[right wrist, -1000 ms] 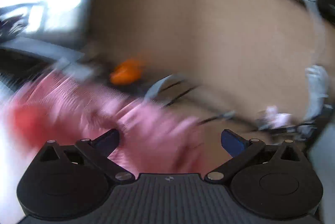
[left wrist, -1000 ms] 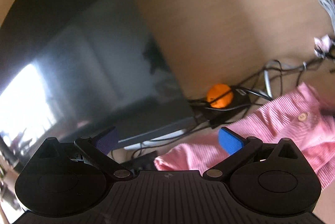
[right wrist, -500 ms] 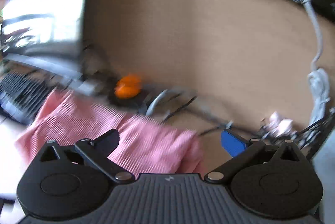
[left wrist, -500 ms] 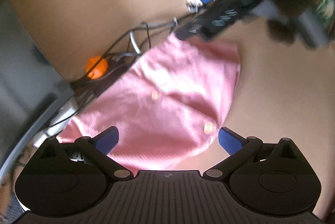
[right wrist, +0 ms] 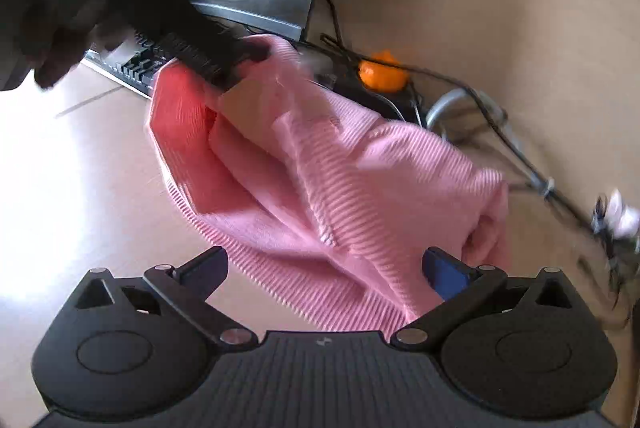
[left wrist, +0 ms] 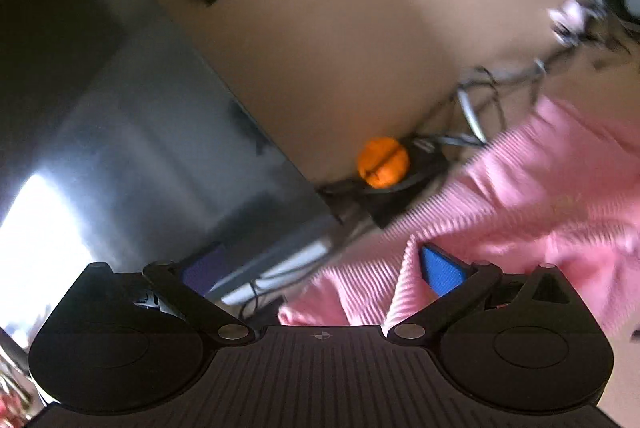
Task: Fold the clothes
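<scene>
One orange knob (left wrist: 383,162) among cables (left wrist: 476,107), possibly touching pink garment (right wrist: 320,187).

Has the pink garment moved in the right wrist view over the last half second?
Yes. The pink garment now bunches toward the camera, away from the orange ball.

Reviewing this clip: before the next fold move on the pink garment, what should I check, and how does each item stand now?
1. Left gripper open: ok.
2. Right gripper open: ok.
3. Pink ribbed knit garment lying flat: not ok, bunched.
4. Garment edge between right fingers: cannot tell.
5. Tangled dark cables clear of garment: not ok, right beside it.
6. Round orange object clear of cloth: ok.
</scene>
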A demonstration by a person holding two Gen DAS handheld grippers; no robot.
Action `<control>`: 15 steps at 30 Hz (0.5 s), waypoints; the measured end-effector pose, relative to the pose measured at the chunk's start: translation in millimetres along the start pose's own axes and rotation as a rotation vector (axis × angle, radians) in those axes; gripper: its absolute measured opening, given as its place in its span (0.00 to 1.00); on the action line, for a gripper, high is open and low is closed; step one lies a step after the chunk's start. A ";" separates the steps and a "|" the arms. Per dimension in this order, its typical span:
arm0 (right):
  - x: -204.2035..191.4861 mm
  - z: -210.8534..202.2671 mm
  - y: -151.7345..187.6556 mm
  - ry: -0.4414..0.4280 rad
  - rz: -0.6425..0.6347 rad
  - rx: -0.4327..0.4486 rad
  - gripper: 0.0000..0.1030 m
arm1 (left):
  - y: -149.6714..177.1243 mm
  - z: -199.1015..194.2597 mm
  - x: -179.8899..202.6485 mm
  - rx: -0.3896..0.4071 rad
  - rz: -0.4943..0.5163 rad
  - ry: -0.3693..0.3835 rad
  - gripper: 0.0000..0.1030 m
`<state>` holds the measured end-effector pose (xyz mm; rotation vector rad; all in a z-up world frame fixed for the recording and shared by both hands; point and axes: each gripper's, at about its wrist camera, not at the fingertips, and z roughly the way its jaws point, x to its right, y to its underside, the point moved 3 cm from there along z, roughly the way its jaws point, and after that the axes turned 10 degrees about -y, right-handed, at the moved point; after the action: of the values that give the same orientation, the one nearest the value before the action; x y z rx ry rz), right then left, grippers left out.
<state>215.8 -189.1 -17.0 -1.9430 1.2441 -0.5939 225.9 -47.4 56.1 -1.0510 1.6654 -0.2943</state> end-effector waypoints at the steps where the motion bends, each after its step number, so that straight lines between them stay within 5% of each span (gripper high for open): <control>1: 1.7 2.9 -4.1 0.009 0.002 0.007 1.00 | -5.7 5.4 -5.4 -0.008 -0.023 0.004 1.00; 6: 12.7 19.1 -25.3 0.058 0.007 0.036 1.00 | -5.7 2.6 -31.0 -0.038 -0.129 0.051 1.00; 9: 19.2 29.4 -33.1 0.068 -0.009 0.028 1.00 | 1.8 -20.0 -29.5 -0.001 -0.121 0.280 1.00; 11: 17.1 31.1 -34.4 0.065 -0.014 0.028 1.00 | 4.7 -35.1 -8.2 0.035 -0.023 0.389 1.00; 13: 15.9 31.7 -34.1 0.056 -0.008 0.028 1.00 | 8.6 -39.7 21.5 0.067 0.104 0.362 1.00; 15: 15.6 30.4 -33.0 0.054 -0.002 0.024 1.00 | 11.4 -27.1 43.6 0.049 0.184 0.245 1.00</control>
<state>262.6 -184.6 -10.0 -1.9204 1.2631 -0.6637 196.0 -82.2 30.3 -0.8437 1.9508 -0.3517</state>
